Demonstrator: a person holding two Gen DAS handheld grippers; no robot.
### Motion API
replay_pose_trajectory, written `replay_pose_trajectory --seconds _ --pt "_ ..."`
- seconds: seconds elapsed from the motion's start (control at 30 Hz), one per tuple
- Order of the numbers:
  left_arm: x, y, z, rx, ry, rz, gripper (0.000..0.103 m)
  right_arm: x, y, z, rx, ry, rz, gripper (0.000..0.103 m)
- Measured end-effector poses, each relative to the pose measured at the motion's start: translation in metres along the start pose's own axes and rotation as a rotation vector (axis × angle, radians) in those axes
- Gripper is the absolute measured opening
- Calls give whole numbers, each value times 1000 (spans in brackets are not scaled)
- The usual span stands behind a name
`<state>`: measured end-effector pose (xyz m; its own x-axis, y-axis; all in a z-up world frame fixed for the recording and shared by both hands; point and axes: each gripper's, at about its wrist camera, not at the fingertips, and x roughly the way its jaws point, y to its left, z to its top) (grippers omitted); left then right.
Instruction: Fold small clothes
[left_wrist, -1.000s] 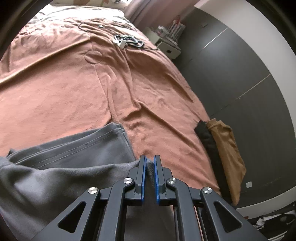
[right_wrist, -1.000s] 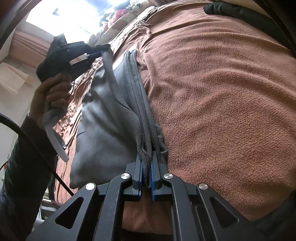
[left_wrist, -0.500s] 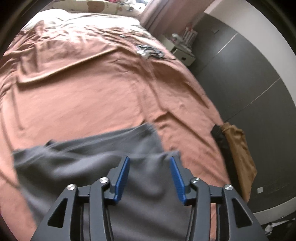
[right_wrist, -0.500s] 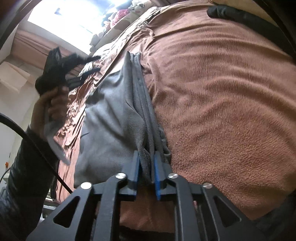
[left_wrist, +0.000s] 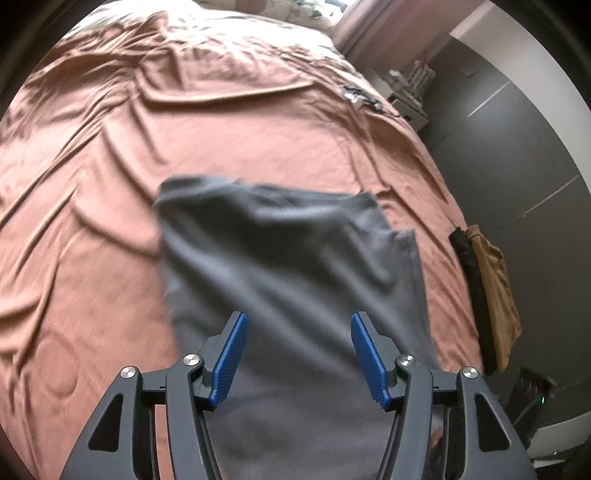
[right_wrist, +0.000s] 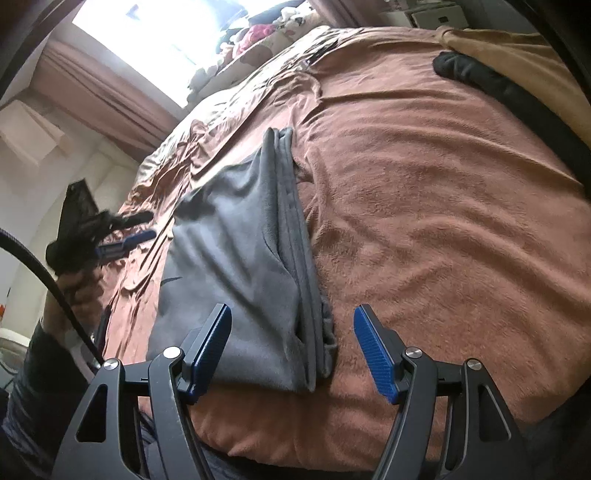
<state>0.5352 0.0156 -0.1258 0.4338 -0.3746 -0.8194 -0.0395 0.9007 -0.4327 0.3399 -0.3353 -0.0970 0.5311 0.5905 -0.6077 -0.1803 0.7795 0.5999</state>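
- Rust-brown bedspread (right_wrist: 443, 229) covers the bed under both my tools, rumpled on the left side and smoother on the right, so I want the fold to end up lying flat on the smoother stretch.
- Nearest me, my right tool (right_wrist: 291, 350) is opening, its blue pads (right_wrist: 373, 354) standing clear on either side of the grey garment (right_wrist: 243, 258); nothing presses on the cloth, which lies on the bed with its stacked edges running away from me.
- My left tool (left_wrist: 297, 350) is opening too, hanging above the same grey garment (left_wrist: 295, 266) without touching it; that view is blurred, so I cannot judge the far corners closely.
- I judge the step in hand to be letting go after a fold, so I should lift each tool straight off rather than drag a pad across and pull the layers askew.
- Before the next fold, I should check that the stacked edges line up and smooth the loose bulge in the middle.
- Farther off, a black folded piece (right_wrist: 498, 88) and a tan one (right_wrist: 509, 51) lie near the bed's edge; the finished garment probably belongs beside them.
- Beyond, a bright window (right_wrist: 177, 33) and curtains close off the room.
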Motion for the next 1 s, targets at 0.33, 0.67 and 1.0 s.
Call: replay_pose_trajectory --seconds 0.33,0.67,1.0 --pt "-7 31 -64 -114 67 -78 60 21 -4 13 84 80 77 62" --pt "-4 38 -113 -204 104 -131 60 35 -20 5 149 156 80 53" --pt "4 45 -152 -296 122 -184 54 47 -14 17 69 203 62 53"
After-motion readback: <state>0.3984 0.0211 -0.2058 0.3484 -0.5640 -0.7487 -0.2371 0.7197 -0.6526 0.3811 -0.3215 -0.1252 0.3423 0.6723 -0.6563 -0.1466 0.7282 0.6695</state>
